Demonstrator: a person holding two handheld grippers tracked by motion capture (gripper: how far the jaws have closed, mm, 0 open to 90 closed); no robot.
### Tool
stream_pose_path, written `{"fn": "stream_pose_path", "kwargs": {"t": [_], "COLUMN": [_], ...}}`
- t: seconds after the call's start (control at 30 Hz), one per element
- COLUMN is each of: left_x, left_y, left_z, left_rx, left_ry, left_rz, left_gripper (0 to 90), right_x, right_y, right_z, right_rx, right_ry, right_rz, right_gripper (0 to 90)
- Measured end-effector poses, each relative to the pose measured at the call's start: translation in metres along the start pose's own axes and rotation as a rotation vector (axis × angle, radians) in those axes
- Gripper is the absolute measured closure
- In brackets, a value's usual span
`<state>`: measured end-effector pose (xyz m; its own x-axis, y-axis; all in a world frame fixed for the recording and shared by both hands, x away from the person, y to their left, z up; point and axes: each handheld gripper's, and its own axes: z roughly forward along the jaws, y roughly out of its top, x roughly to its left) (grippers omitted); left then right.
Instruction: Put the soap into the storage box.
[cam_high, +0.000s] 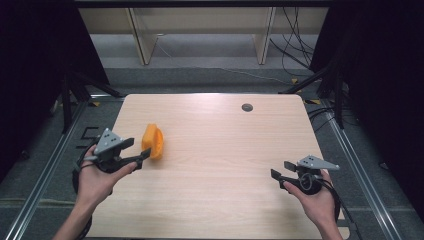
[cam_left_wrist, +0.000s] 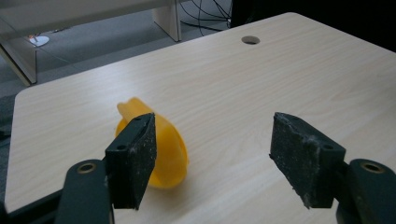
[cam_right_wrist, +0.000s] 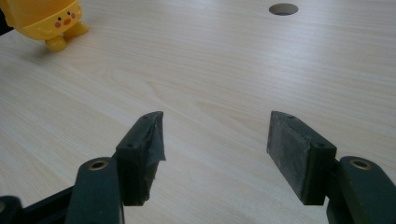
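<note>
A yellow-orange plastic toy shaped like a chick (cam_high: 153, 141) lies on the left part of the wooden table (cam_high: 215, 165). My left gripper (cam_high: 138, 149) is open right beside it, its far jaw close to the toy. In the left gripper view the toy (cam_left_wrist: 163, 149) sits partly behind the left jaw, off to the side of the gap between the jaws. My right gripper (cam_high: 281, 170) is open over bare table near the right front. The right gripper view catches the toy (cam_right_wrist: 44, 21) far off at the top left, with its beak, cheeks and feet visible.
A round cable hole (cam_high: 247, 107) sits near the table's far edge. Dark frame legs and cables (cam_high: 300, 50) stand on the floor beyond the table, and metal rails (cam_high: 350, 150) run along both sides.
</note>
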<state>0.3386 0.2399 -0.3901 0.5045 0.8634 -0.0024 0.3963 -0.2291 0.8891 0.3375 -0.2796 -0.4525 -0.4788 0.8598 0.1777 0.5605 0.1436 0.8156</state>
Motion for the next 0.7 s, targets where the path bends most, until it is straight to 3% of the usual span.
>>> {"fn": "stream_pose_path", "kwargs": {"t": [0.03,0.07,0.17,0.2,0.23,0.27,0.3,0.33,0.37,0.4,0.5,0.53,0.57,0.6,0.67,0.7], "left_x": [0.000,0.000,0.001,0.000,-0.002,-0.004,-0.006,-0.012,-0.012,-0.016,-0.016,-0.015,-0.016,-0.017,-0.017,-0.019], "left_y": [0.000,-0.010,-0.039,-0.049,-0.058,-0.067,-0.076,-0.095,-0.095,-0.108,-0.114,-0.115,-0.116,-0.116,-0.115,-0.116], "left_z": [0.000,-0.001,-0.002,-0.003,-0.003,-0.002,-0.002,-0.001,-0.001,0.001,0.006,0.008,0.010,0.011,0.012,0.014], "left_rx": [0.000,0.001,-0.058,-0.063,-0.060,-0.071,-0.088,-0.123,-0.123,-0.065,-0.020,0.009,0.025,0.027,0.023,0.006], "left_ry": [0.000,-0.002,-0.019,-0.010,-0.011,-0.023,-0.025,-0.016,-0.016,-0.023,-0.044,-0.046,-0.051,-0.051,-0.068,-0.063], "left_rz": [0.000,0.001,-0.031,-0.025,-0.024,-0.033,-0.043,-0.062,-0.062,-0.032,-0.011,-0.002,-0.001,0.002,0.003,-0.015], "left_gripper": [31.1,31.1,31.1,31.1,32.3,32.5,33.2,34.0,34.6,34.7,34.5,34.5,34.4,34.4,34.4,34.4], "right_x": [-0.001,-0.001,0.000,-0.002,0.001,-0.001,0.001,0.001,0.001,0.002,-0.001,0.000,0.000,-0.001,0.002,0.005], "right_y": [-0.001,-0.001,0.000,0.000,0.000,0.001,0.000,0.001,0.001,0.001,0.002,0.002,0.001,0.001,0.000,0.001], "right_z": [0.002,0.002,0.000,0.000,-0.001,-0.001,0.000,-0.001,-0.001,0.000,0.001,0.002,0.002,0.003,0.003,0.002], "right_rx": [-0.018,-0.015,-0.002,-0.008,-0.017,-0.027,-0.028,-0.023,-0.023,-0.037,-0.046,-0.033,-0.023,-0.035,-0.029,-0.016], "right_ry": [0.008,-0.010,-0.003,-0.007,-0.012,-0.020,-0.012,-0.017,-0.017,-0.013,-0.017,-0.006,-0.007,-0.017,-0.007,-0.001], "right_rz": [-0.005,-0.019,0.003,-0.028,-0.013,-0.040,-0.011,-0.009,-0.009,-0.002,-0.042,-0.020,-0.028,-0.055,-0.033,-0.010], "right_gripper": [37.0,37.1,36.9,36.7,36.5,36.5,36.3,36.2,36.2,36.1,36.1,36.4,37.0,37.7,41.4,43.3]}}
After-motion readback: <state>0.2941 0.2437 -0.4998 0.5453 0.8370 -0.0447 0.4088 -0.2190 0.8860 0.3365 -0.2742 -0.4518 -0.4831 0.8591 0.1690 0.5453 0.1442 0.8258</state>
